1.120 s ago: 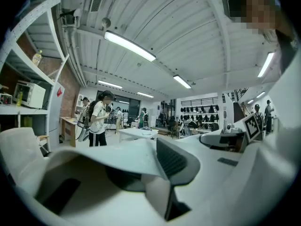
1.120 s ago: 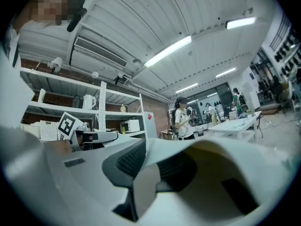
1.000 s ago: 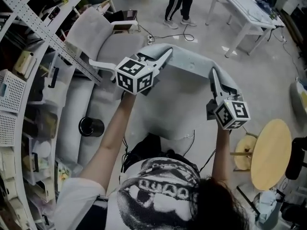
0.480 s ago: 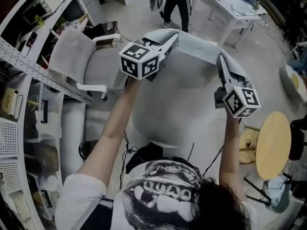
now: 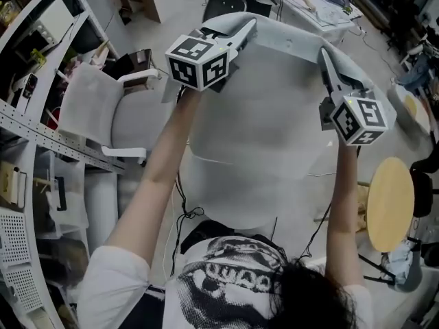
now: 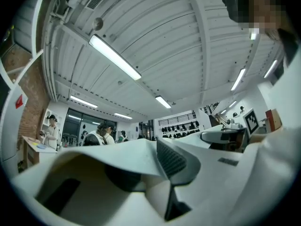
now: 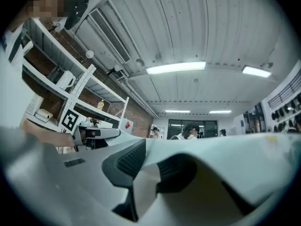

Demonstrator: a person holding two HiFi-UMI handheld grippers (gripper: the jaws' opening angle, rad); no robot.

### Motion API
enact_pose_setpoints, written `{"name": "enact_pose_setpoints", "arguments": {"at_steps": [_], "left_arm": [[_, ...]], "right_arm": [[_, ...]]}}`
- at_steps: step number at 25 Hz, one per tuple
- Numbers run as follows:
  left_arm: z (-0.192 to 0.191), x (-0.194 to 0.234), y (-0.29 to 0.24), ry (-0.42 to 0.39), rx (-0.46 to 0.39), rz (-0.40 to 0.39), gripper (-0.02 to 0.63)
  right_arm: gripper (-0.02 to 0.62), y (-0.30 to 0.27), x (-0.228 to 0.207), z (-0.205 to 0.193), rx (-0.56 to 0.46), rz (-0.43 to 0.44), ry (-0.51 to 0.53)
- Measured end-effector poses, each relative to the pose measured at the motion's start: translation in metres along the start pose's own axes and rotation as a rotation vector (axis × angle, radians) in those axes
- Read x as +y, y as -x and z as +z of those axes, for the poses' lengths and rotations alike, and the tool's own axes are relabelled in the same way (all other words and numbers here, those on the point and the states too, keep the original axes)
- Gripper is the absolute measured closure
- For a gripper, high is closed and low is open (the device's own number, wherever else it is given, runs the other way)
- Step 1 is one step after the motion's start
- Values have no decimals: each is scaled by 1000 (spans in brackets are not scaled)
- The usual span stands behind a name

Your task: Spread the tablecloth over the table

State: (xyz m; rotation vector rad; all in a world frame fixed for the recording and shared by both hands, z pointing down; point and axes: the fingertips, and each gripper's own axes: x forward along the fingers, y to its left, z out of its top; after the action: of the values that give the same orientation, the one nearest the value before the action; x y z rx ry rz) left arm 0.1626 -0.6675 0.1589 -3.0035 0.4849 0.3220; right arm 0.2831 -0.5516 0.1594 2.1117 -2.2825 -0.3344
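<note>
A pale grey tablecloth [image 5: 260, 122] hangs in the air in front of me, stretched between both grippers by its top edge. In the head view my left gripper [image 5: 244, 30] is shut on the upper left corner and my right gripper [image 5: 324, 55] is shut on the upper right corner. In the left gripper view the tablecloth [image 6: 113, 159] is folded over the ribbed pads [image 6: 171, 158] and hides most of the jaws. The right gripper view shows the same: the tablecloth [image 7: 235, 159] is pinched at the pads [image 7: 130, 160]. A white table [image 5: 317, 4] shows partly beyond the cloth's top edge.
A grey armchair [image 5: 103, 112] stands at the left, beside metal shelving [image 5: 41, 142] full of boxes. A round wooden stool [image 5: 389, 204] is at the right. Cables lie on the floor near my feet. People stand far off in both gripper views.
Both grippers have risen and moved away from me with the tablecloth held between them. The cloth hangs higher and more of it is off the armchair.
</note>
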Motion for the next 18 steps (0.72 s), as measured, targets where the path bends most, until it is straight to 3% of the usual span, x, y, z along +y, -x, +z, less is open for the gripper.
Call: {"name": "enact_pose_setpoints", "arguments": {"at_steps": [8,18], "left_arm": [[34,13,-6,-32,-83,-7,531],[-42,-4,26,109,18,-5,531]], "right_arm": [[534,-14,0,37,-53,-20,89],[535,13,27,-23,64,-23,67]]}}
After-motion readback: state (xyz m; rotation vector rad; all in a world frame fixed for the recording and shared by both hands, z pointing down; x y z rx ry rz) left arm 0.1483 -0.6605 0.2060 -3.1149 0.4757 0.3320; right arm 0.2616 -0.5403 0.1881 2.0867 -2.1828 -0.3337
